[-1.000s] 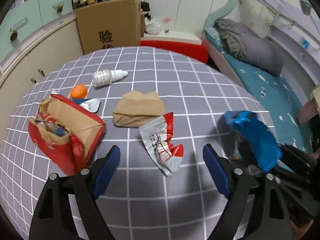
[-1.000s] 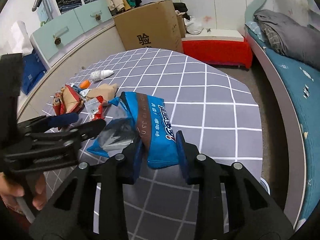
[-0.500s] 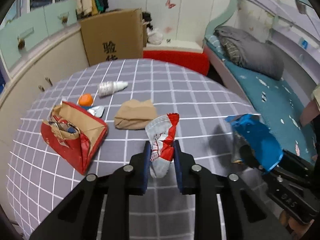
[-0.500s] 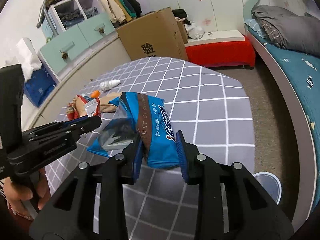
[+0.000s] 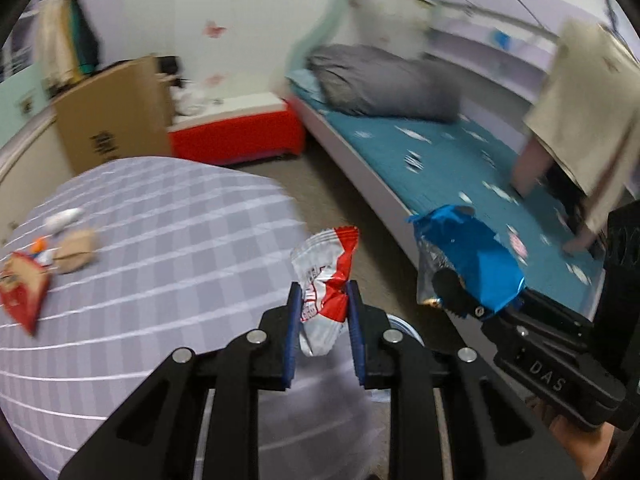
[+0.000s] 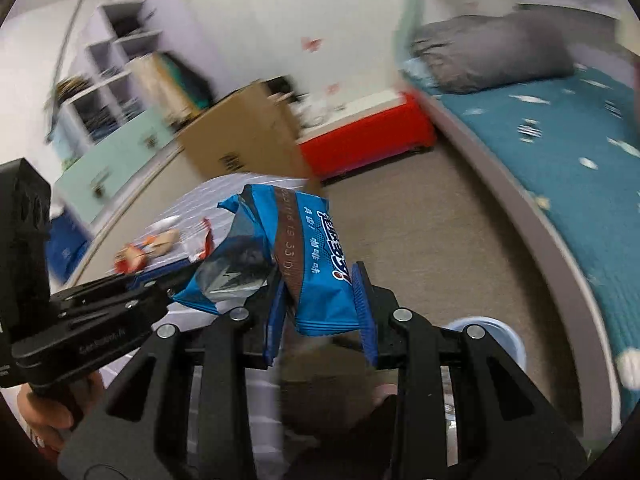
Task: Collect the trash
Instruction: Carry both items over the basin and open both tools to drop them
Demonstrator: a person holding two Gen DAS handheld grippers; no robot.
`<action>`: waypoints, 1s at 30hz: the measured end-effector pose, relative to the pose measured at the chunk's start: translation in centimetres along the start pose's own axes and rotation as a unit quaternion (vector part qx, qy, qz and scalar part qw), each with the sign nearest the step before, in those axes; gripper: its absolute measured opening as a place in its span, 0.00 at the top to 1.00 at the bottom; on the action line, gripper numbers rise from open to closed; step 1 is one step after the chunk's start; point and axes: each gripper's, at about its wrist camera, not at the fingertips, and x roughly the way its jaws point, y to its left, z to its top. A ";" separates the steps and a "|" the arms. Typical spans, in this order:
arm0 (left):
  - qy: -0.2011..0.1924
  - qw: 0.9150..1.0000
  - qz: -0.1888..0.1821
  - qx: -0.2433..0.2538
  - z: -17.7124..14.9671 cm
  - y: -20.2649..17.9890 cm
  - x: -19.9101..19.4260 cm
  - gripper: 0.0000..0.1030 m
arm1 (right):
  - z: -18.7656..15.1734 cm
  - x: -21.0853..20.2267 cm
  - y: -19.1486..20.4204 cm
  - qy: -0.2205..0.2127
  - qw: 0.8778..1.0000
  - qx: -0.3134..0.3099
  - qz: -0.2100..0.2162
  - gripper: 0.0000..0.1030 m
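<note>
Left gripper (image 5: 323, 314) clamping red-white wrapper (image 5: 325, 280), right gripper (image 6: 320, 300) clamping blue wrapper (image 6: 304, 256), checked grey tabletop (image 5: 172, 272), teal bed (image 5: 460, 160), beige floor (image 6: 440, 240).

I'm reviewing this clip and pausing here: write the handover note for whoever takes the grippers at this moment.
Left gripper: fingers shut on the red-and-white wrapper, carried past the table edge.
Right gripper: fingers shut on the blue snack bag, also off the table, above the floor.
A pale blue round bin rim shows below the right gripper; both views are blurred.
Done: two pieces picked up.
Left on the checked table: red paper bag, crumpled brown paper, a small white bottle and a small orange thing.
Next, probably: drop both wrappers in the bin, then return for the rest.
</note>
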 end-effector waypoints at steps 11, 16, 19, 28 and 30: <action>0.114 0.989 -0.038 0.088 -4.9 -11.4 13.0 0.79 | -8.5 2.3 -14.1 0.067 0.984 0.136 -0.095 0.69; 0.192 0.977 -0.031 0.083 -7.7 -11.8 21.1 0.79 | -11.7 7.0 -17.9 0.112 0.971 0.170 -0.127 0.66; 0.226 0.971 -0.017 0.079 -9.1 -11.2 25.2 0.79 | -13.1 9.0 -19.9 0.125 0.965 0.187 -0.137 0.56; 0.290 0.955 -0.024 0.060 -12.0 -9.4 31.6 0.79 | -16.4 14.8 -24.2 0.164 0.949 0.234 -0.133 0.37; 0.295 0.953 -0.024 0.057 -12.2 -9.1 32.2 0.79 | -16.9 15.0 -24.3 0.165 0.948 0.238 -0.129 0.36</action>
